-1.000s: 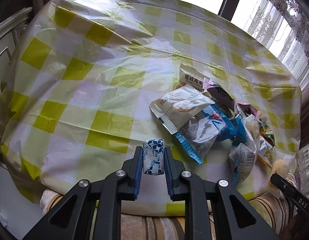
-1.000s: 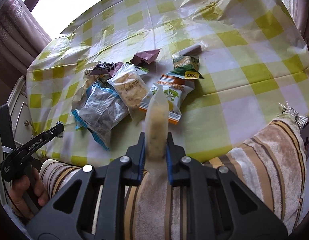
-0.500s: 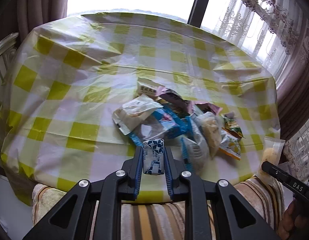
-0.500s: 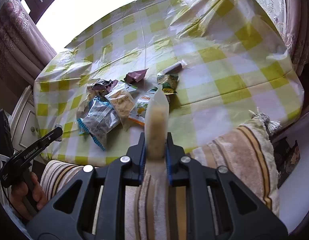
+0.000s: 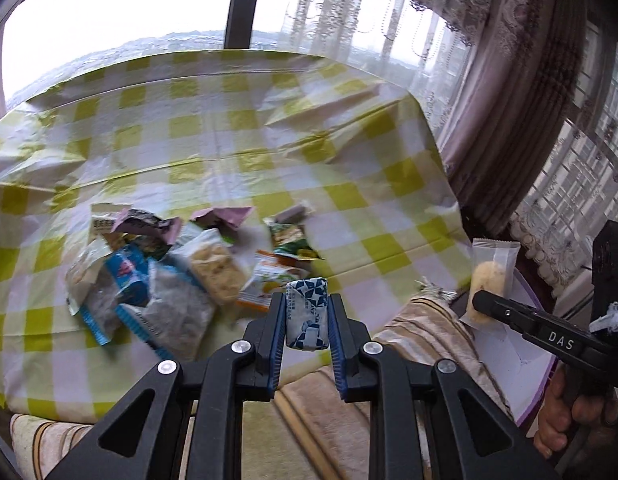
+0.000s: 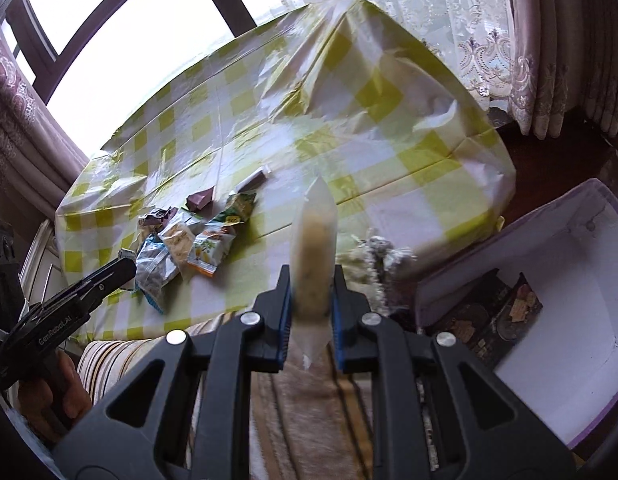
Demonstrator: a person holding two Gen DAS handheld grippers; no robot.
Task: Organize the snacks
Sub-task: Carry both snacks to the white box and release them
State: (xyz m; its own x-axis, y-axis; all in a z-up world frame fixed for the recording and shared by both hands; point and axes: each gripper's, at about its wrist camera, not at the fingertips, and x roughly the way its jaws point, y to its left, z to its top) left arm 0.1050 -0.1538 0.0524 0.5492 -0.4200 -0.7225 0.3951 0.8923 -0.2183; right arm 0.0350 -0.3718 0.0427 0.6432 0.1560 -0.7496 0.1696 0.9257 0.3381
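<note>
Both tools swung right; checked tablecloth (image 5: 237, 148), curtains (image 5: 521, 92); each grips a snack.

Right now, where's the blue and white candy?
The blue and white candy is clamped in the left gripper, held off the table's near edge, just in front of the orange snack packet.

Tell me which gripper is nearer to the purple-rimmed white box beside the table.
Right. The right gripper hangs beside the purple-rimmed white box; the left gripper is farther away, near the snack pile.
</note>
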